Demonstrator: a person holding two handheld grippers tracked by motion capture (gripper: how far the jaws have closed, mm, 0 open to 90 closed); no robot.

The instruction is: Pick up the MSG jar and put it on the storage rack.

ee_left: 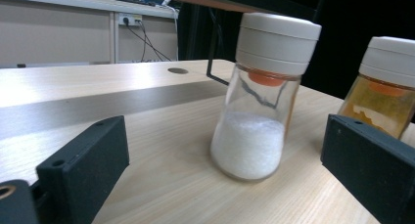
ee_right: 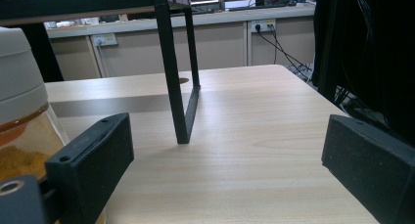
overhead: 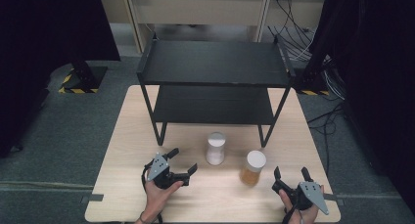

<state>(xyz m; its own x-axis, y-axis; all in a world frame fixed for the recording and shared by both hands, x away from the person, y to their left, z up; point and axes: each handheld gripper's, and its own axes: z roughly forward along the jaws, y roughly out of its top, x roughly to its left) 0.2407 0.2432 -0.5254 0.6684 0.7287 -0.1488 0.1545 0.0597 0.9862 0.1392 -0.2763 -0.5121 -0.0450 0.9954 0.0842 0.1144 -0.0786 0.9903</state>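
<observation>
The white-powder shaker (ee_left: 254, 101) stands on the worktop (overhead: 122, 136) ahead of the left gripper (overhead: 184, 161), whose fingers (ee_left: 83, 165) are spread wide and empty; it should be straddled squarely below the cap before closing

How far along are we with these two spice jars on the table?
Nothing looks done: the white-powder jar and the amber jar both stand on the table, in front of the black shelf. In hand: the left gripper, open, faces the white-powder jar; the right gripper is open beside the amber jar. Gripping either is left.
</observation>
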